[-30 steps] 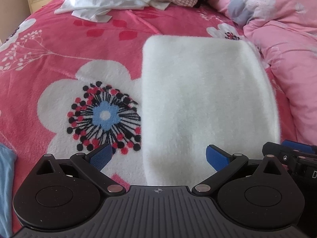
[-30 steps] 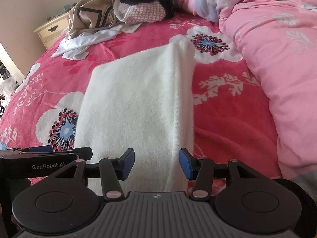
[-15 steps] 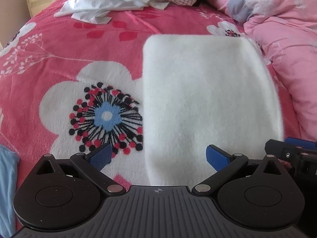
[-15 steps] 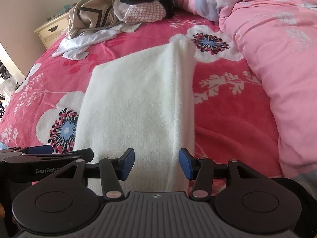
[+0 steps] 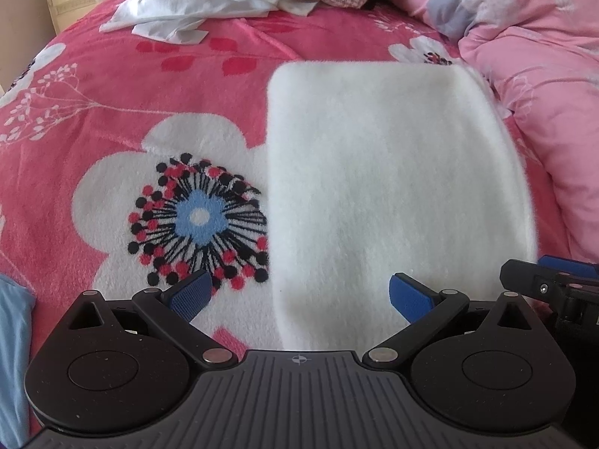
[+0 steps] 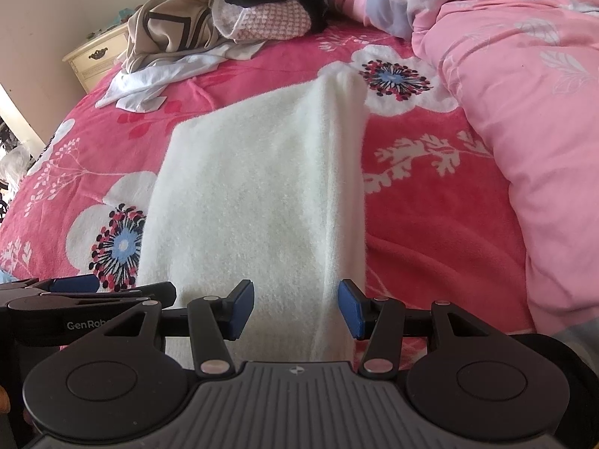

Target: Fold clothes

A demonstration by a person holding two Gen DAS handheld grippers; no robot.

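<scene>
With the left gripper spread wide over the near left edge of the folded white garment on the bedspread and the right gripper half open over its right fold, a shallow pinch could catch only the top layer and undo it.

1. The white folded garment is thick, fuzzy fleece, matt.
2. The pink flowered blanket is plush, short-piled cloth.
3. The pink quilt is smooth woven cloth.
4. The left claw is matt black plastic with textured blue pads.
</scene>
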